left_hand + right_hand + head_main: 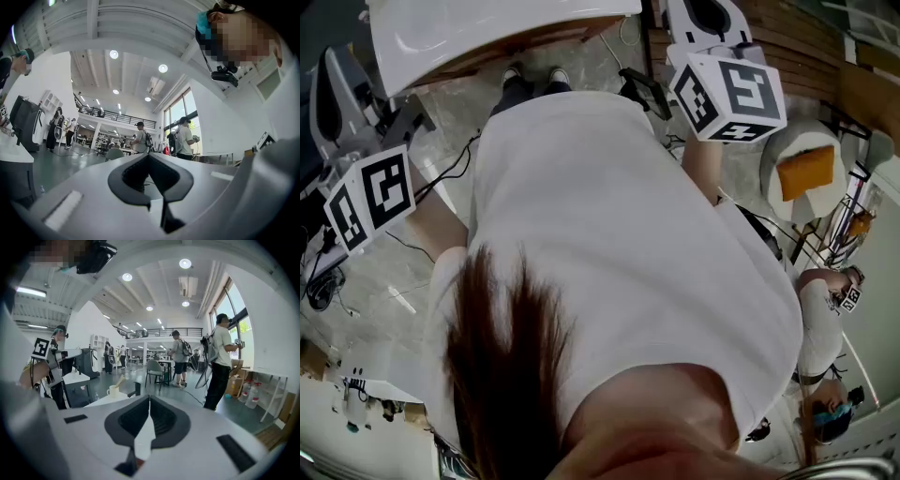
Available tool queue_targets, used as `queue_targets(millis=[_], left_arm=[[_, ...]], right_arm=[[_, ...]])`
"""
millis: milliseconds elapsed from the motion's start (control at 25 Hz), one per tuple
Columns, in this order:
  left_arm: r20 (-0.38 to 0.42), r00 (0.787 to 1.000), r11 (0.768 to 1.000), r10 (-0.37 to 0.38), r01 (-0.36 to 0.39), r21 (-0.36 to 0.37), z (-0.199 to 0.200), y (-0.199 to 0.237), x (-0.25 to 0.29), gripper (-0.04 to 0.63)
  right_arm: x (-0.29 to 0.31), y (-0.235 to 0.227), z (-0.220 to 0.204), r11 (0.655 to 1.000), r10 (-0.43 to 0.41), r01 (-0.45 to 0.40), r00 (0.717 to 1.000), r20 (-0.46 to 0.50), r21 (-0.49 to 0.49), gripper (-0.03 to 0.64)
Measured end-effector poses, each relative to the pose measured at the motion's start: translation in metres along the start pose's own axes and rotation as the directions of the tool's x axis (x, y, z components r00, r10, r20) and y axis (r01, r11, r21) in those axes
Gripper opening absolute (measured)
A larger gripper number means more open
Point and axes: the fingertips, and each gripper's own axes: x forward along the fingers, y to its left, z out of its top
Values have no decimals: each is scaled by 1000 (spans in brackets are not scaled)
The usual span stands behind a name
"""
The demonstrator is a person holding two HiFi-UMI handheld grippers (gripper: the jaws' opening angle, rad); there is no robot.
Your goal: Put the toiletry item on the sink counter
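Observation:
No toiletry item shows in any view. In the head view I look down on the person's white shirt [619, 253] and shoes. A white basin-like counter [487, 33] lies past the feet at the top. The left gripper's marker cube [370, 199] hangs at the left side of the body, the right gripper's cube [729, 94] at the right. My left gripper [149, 155] is shut with nothing between its pads and points out into the hall. My right gripper [149, 399] is shut too, empty, and also faces the hall.
Cables [441, 178] run over the marbled floor. A round white table [787, 192] bearing an orange thing [806, 171] stands at the right, with another person [825, 323] beside it. The right gripper view shows a mug [112, 391] on a table, a chair [154, 369] and standing people.

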Motion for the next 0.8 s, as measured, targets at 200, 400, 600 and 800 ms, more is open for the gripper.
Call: queue_targets(millis=[200, 400, 600, 800], left_arm=[[-19, 999, 999, -39, 39, -16, -11, -8, 16, 8], [-34, 996, 996, -82, 81, -23, -13, -21, 22, 8], [-50, 991, 993, -120, 120, -12, -13, -39, 20, 9], [-114, 988, 991, -104, 112, 67, -23, -42, 26, 9]], right_arm=[[7, -2, -2, 1000, -8, 8, 1000, -5, 2, 11], [4, -3, -4, 1000, -23, 23, 1000, -10, 2, 11], [-7, -11, -2, 999, -49, 49, 999, -1, 7, 11], [-9, -22, -7, 998, -61, 61, 998, 2, 23, 11]])
